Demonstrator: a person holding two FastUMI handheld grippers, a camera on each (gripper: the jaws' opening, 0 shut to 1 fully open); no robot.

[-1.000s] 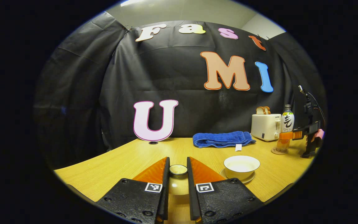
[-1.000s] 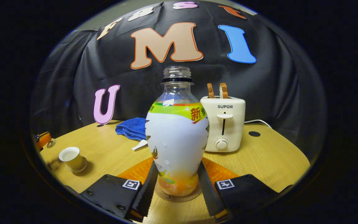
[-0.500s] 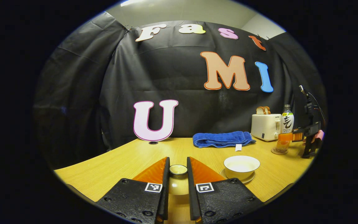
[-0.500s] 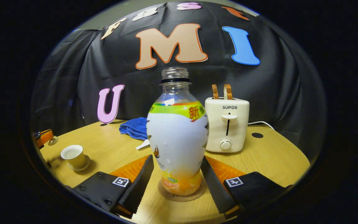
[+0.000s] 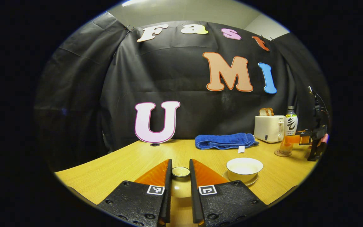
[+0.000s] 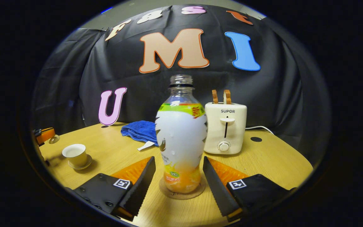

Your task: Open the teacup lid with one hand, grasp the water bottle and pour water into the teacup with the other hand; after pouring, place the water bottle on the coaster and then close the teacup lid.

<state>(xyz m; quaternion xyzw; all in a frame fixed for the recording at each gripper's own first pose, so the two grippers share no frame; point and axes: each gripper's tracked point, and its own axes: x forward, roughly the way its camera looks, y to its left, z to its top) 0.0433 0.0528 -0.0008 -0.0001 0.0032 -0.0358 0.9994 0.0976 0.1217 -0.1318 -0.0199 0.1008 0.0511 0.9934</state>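
right gripper (image 6: 179, 176) released beside water bottle (image 6: 181, 138); left gripper (image 5: 180, 186) clenching teacup lid (image 5: 180, 172) risks misseating it on teacup (image 5: 244, 168).

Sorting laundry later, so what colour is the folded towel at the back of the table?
Blue. The towel shows best in the left gripper view.
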